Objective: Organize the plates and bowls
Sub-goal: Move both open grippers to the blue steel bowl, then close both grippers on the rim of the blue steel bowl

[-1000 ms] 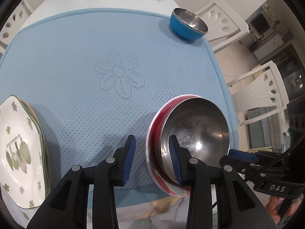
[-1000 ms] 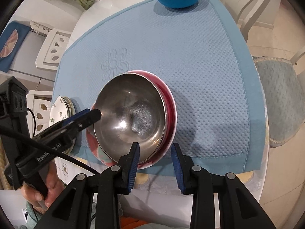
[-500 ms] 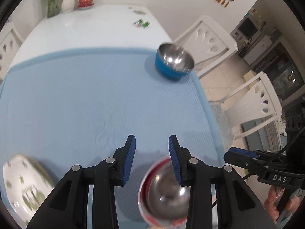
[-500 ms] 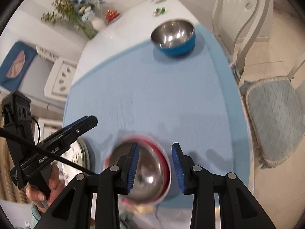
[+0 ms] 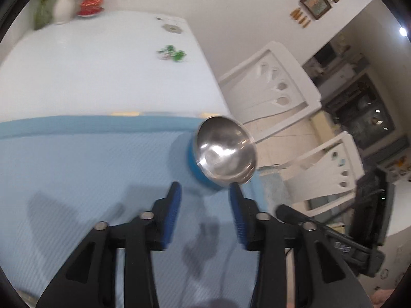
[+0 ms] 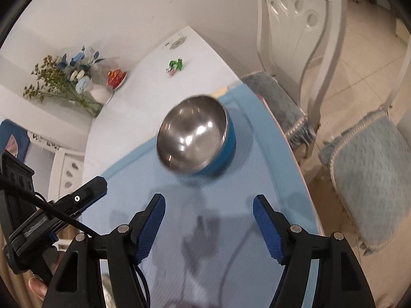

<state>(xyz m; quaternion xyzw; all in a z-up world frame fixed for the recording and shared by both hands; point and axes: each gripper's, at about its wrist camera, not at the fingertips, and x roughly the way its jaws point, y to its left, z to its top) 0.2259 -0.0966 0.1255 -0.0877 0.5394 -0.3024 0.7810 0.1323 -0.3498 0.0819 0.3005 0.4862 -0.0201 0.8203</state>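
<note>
The blue bowl point(image 5: 223, 154) with its shiny steel inside sits near the far corner of the light blue mat point(image 5: 77, 179), by the table edge next to the white chair point(image 5: 272, 87). My left claw point(image 5: 204, 217) hangs just short of it, jaws opening, nothing between them. My right claw point(image 6: 208, 227) is opening too, spread wider over bare mat, the bowl point(image 6: 196, 138) ahead and untouched. Farther back on the white table point(image 6: 143, 77) stand a vase of flowers point(image 6: 74, 77) and a small red dish point(image 6: 117, 75).
</note>
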